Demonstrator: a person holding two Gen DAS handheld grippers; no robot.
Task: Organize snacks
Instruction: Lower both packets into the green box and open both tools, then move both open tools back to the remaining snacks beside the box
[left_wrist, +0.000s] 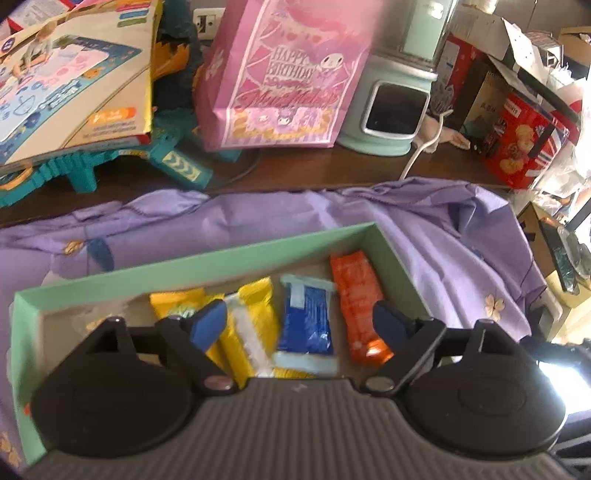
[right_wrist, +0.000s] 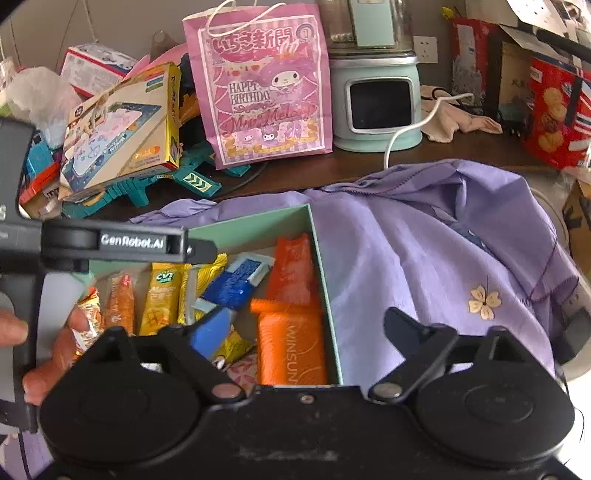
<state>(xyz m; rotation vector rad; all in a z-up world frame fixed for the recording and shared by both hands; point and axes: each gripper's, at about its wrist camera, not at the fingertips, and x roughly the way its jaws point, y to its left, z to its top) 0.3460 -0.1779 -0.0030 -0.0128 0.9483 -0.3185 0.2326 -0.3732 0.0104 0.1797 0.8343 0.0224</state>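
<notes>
Both claws hang over a mint-green box (right_wrist: 321, 266) on a lilac cloth (right_wrist: 424, 236) spread across a cluttered counter (right_wrist: 332, 166); the left claw (left_wrist: 299, 326) stands wide and holds nothing, with a yellow sachet (left_wrist: 255, 321), a blue packet (left_wrist: 306, 321) and an orange packet (left_wrist: 356, 302) lying in a row directly under its spread jaws; the right claw (right_wrist: 310, 330) is wide and empty too, straddling the box's right wall, one finger inside above the snacks, the other out over the cloth. A person's hand (right_wrist: 55, 343) grips the left tool beside it. Seen from the right wrist, the packets overlap, the blue one slanting across its neighbours, so a closing claw could pinch two wrappers at once or drag the row askew; a jaw caught on the thin wall could tip or shove the light box across the loose, wrinkled cloth; the two tools, working close together, could also knock one another.
</notes>
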